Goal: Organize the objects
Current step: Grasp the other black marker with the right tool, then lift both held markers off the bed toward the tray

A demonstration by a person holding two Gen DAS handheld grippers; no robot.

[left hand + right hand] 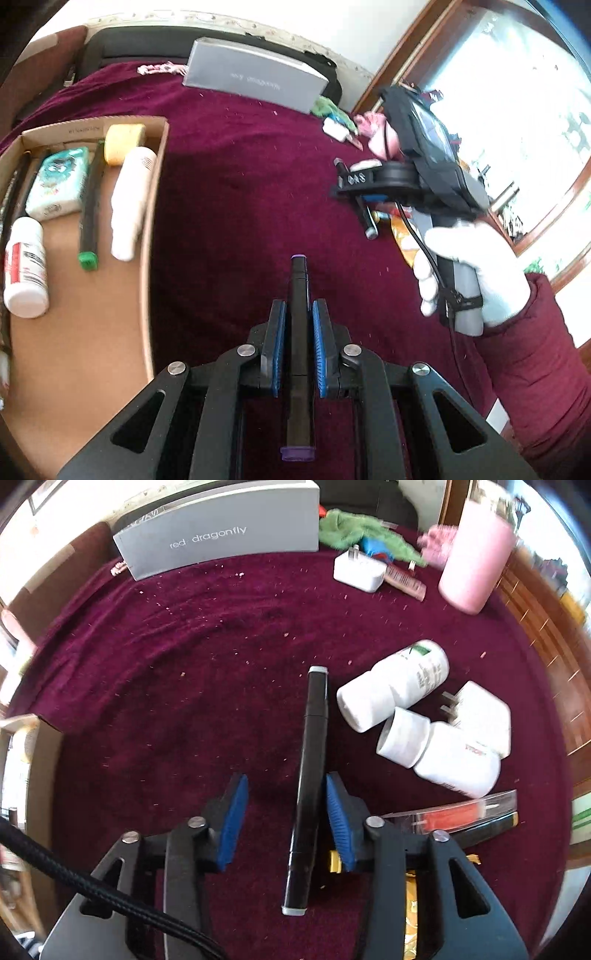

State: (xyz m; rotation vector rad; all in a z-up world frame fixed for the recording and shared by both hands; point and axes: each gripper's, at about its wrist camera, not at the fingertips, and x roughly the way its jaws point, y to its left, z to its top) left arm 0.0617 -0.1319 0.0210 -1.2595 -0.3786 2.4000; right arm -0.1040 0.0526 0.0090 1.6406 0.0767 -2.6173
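Left wrist view: we see our left gripper (299,332) clenched on a black marker with purple end caps (300,332), its blue pads pressing both sides of the barrel above the maroon cloth-covered tabletop (240,184). Toward the left edge of the cloth sits a shallow brown cardboard tray (147,229); in it lie a white pill bottle with a red label (25,269), a teal-and-white tissue pack (59,182), a black marker with a green cap (90,206), a white squeeze tube (131,201) and a yellow sponge block (123,142). A grey box (255,75) stands along the far edge. On the right, a white-gloved hand (476,273) carries the other gripper.

In the right wrist view our right gripper (282,816) is released, jaws spread wide around a black marker with grey end caps (308,786) lying on the cloth; the marker rests just beside the right pad, well apart from the left one. Near the right edge lie two white pill bottles (395,685), touching, and a white plug adapter (480,716) behind them. A pink tumbler (476,565) stands at the far right corner, beside another white charger (358,570) and a green cloth (354,530).
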